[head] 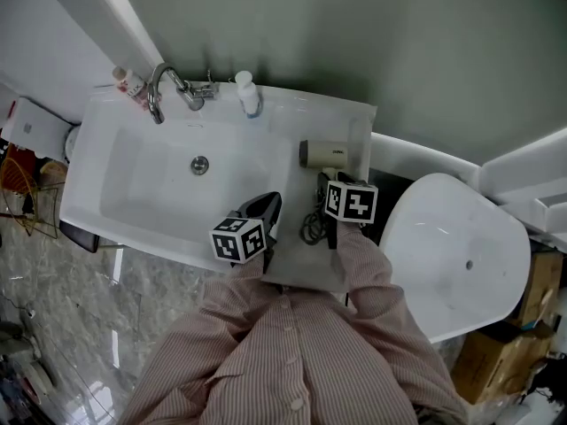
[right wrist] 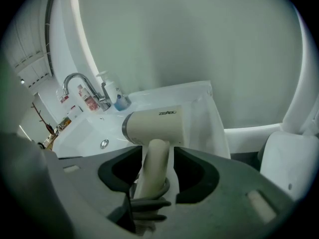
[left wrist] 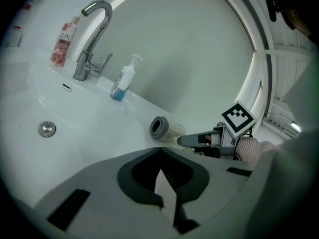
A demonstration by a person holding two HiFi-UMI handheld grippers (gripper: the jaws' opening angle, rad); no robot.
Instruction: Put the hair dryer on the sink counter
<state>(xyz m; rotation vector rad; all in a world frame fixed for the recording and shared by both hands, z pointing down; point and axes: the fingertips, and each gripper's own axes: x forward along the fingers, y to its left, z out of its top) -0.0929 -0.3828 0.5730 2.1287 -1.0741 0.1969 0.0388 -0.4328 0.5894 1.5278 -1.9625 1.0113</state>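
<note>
A beige hair dryer lies on the right ledge of the white sink counter, nozzle toward the basin; it also shows in the left gripper view. In the right gripper view its barrel lies crosswise and its handle runs back between the jaws. My right gripper straddles that handle with a thin gap at the side, open; it sits just behind the dryer. The dark cord is bunched near the counter's front edge. My left gripper hovers over the basin's front right, tips together, empty.
A chrome faucet, a pink bottle and a white pump bottle stand along the counter's back edge. The drain is mid-basin. A white tub stands to the right, with cardboard boxes beyond.
</note>
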